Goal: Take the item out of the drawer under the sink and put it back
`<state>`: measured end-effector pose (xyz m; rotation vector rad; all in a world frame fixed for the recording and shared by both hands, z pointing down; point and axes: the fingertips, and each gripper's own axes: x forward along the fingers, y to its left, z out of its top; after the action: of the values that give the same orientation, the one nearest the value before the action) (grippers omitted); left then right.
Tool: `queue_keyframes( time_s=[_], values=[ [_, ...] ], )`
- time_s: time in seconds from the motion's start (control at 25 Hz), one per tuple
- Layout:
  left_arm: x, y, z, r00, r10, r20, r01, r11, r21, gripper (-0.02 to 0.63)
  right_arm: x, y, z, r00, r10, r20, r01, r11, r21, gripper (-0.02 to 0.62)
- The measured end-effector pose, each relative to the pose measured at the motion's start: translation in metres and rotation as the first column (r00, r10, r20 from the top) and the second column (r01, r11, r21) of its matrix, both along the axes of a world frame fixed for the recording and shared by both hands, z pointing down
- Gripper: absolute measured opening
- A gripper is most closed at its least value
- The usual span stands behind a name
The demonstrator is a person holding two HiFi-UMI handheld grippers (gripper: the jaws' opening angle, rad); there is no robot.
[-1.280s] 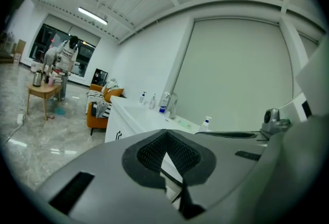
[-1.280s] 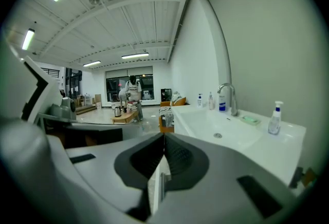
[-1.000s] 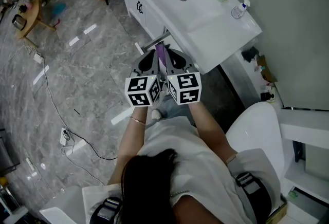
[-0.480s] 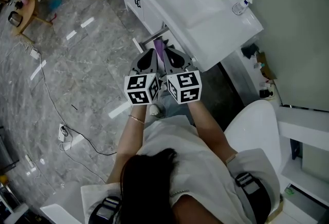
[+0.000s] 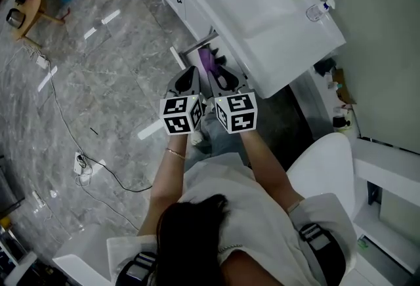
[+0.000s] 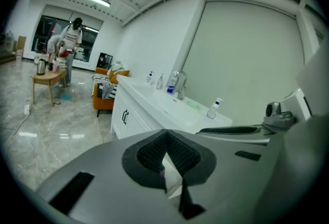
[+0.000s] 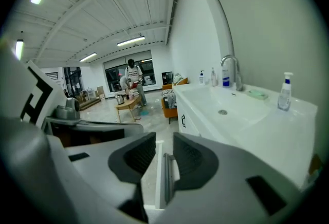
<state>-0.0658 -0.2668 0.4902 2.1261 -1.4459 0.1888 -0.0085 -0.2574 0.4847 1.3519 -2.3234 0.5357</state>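
Since the white drawer [image 5: 195, 45] under the sink stands pulled out from the white vanity tabletop with its sunken basin [image 5: 275, 48], the head view shows the task's small purple item [image 5: 206, 58] still lying inside it. The left gripper [image 5: 193, 71] and right gripper [image 5: 220, 69] hover side by side just short of it, probably lined up for a reach in. Their cubes carry black-and-white square markers, patterns rather than words. In the left gripper view, the left gripper [image 6: 165, 132] is clenched, its ribbed pads meeting at the tip with nothing held; a sliver of purple shows far below the pads. In the right gripper view, the right gripper [image 7: 164, 138] has its jaws opening, and the drawer's white front edge [image 7: 158, 176] shows through the gap beyond them, untouched, likely so the pads can close round the item next. Labels on the clear spray bottle with a blue top [image 7: 284, 93] and the bottles by the tap are too small to read.
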Motion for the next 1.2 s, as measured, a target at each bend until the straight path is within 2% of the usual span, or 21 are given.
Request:
queue_keyframes(
  time_s=[0.04,0.2,0.28,0.48,0.84,1.2],
  values=[
    [-0.001,-0.002,0.003,1.000,-0.002,0.000,0.002,1.000,-0.006,0.003,-0.002,-0.002,0.004,1.000,-0.012,-0.003,0.012,1.000,-0.011,0.110],
    [-0.003,-0.011,0.015,1.000,-0.009,0.001,0.009,1.000,-0.027,0.003,-0.001,-0.011,0.018,1.000,-0.016,-0.016,0.016,0.999,-0.033,0.114],
    [-0.006,-0.015,0.024,1.000,-0.013,0.005,0.013,0.999,-0.043,0.003,-0.001,-0.016,0.026,1.000,-0.009,-0.011,0.008,0.999,-0.053,0.136],
    [-0.006,-0.032,0.046,0.999,0.016,0.042,-0.012,0.997,-0.080,0.004,0.006,-0.031,0.047,1.000,0.000,-0.023,-0.003,0.995,-0.099,0.156],
    [0.001,-0.058,0.084,0.999,-0.008,0.038,0.013,0.991,-0.137,0.003,0.010,-0.049,0.095,0.999,-0.009,-0.039,0.002,0.981,-0.193,0.210],
    [-0.007,-0.068,0.131,0.998,-0.037,0.044,0.046,0.974,-0.220,0.003,0.008,-0.068,0.141,0.997,0.005,-0.072,-0.024,0.964,-0.265,0.218]
  ],
)
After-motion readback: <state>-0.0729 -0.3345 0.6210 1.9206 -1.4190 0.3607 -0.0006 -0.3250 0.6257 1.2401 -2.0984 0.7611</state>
